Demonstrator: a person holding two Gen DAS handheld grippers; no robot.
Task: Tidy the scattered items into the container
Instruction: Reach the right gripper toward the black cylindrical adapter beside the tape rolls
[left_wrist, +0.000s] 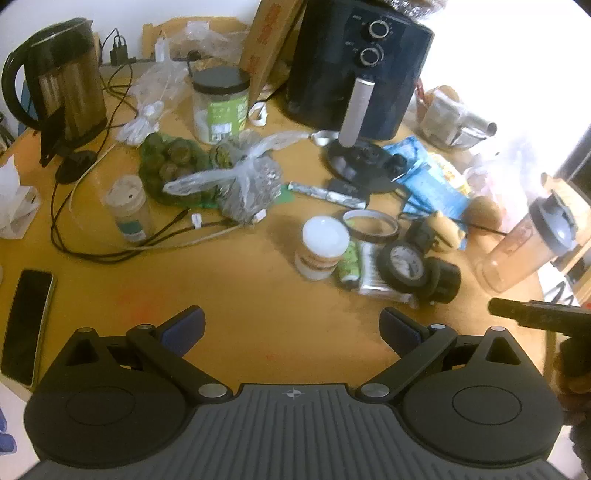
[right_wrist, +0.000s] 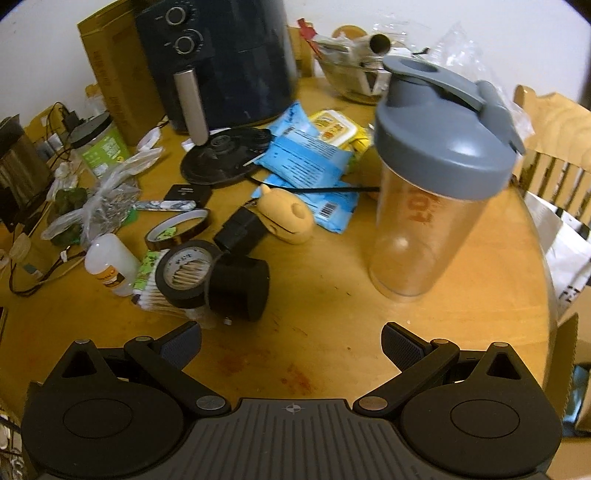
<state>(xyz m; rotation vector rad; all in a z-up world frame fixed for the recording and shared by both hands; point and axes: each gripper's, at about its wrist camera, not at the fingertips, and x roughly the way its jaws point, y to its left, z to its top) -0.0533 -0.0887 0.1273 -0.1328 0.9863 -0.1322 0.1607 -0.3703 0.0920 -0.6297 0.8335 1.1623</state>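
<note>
Both pairs of tongs are spread wide and hold nothing. The left tongs (left_wrist: 291, 328) hover over a bare stretch of the wooden tabletop (left_wrist: 240, 295), and the right tongs (right_wrist: 291, 341) hang over another bare stretch of it.

Ahead and to the right of the right tongs stands a clear shaker bottle (right_wrist: 424, 206) with a grey flip lid, upright near the tabletop's round edge. Ahead and to the left of them lies a loose cluster: a black tape roll (right_wrist: 184, 275) leaning against a black cylinder (right_wrist: 240, 291), both resting on a packet of cotton swabs (right_wrist: 151, 301) (its contents show through the tape's hole). A small white bottle (right_wrist: 109, 264) lies just beside them, with an amber tape ring (right_wrist: 179, 227) behind it and a yellow soft toy (right_wrist: 288, 218) further right, partly on blue packets (right_wrist: 310, 162).

At the back stand a dark air fryer (left_wrist: 354, 70), a green-labelled jar (left_wrist: 220, 105) and a kettle (left_wrist: 62, 77). A knotted plastic bag (left_wrist: 243, 184) holds something dark, which is too blurred to identify. A phone (left_wrist: 26, 325) lies at the left edge.
</note>
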